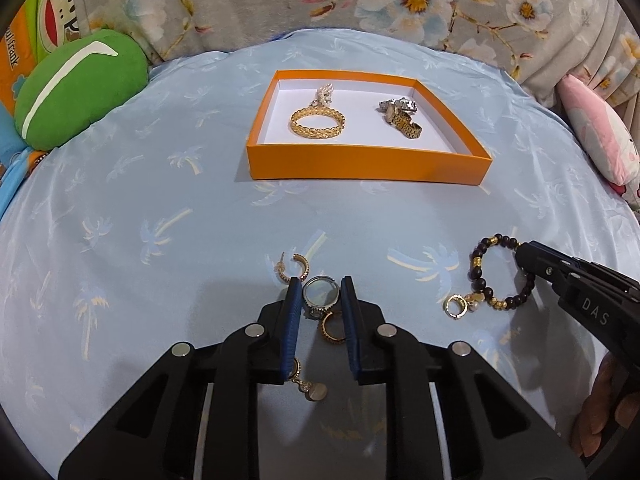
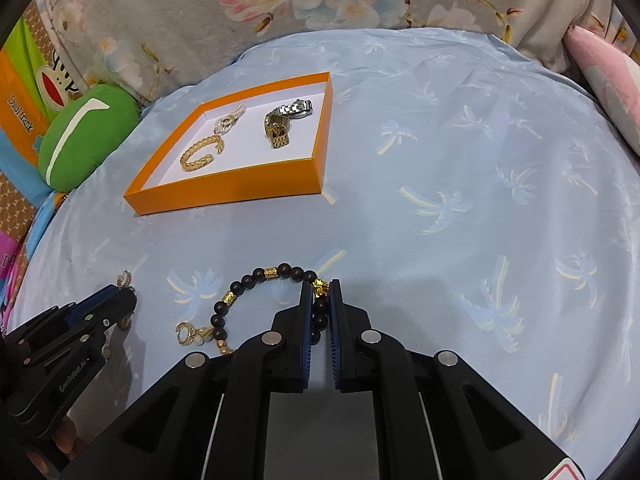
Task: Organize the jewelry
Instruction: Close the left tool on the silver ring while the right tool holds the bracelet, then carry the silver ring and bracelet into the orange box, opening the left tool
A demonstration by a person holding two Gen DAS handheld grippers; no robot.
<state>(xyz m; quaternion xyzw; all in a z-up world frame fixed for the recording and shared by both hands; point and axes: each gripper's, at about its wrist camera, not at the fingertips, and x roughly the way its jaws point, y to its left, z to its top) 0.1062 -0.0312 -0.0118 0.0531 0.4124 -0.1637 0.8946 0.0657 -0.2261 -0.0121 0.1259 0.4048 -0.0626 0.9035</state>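
On the blue bedsheet (image 1: 140, 208), the left gripper (image 1: 321, 292) pinches a silver ring (image 1: 320, 291) while the right gripper (image 2: 321, 300) clamps the beaded bracelet (image 2: 256, 280) near the orange box (image 2: 224, 192).

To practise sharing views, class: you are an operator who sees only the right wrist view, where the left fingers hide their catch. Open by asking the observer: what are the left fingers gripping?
Observer: A silver ring, pinched between the left fingers.
Operator: Is anything else between them?
Observer: Yes, a gold hoop lies right beside the ring, nearer the camera.
Operator: Anything underneath?
Observer: A drop earring pokes out from under one finger.
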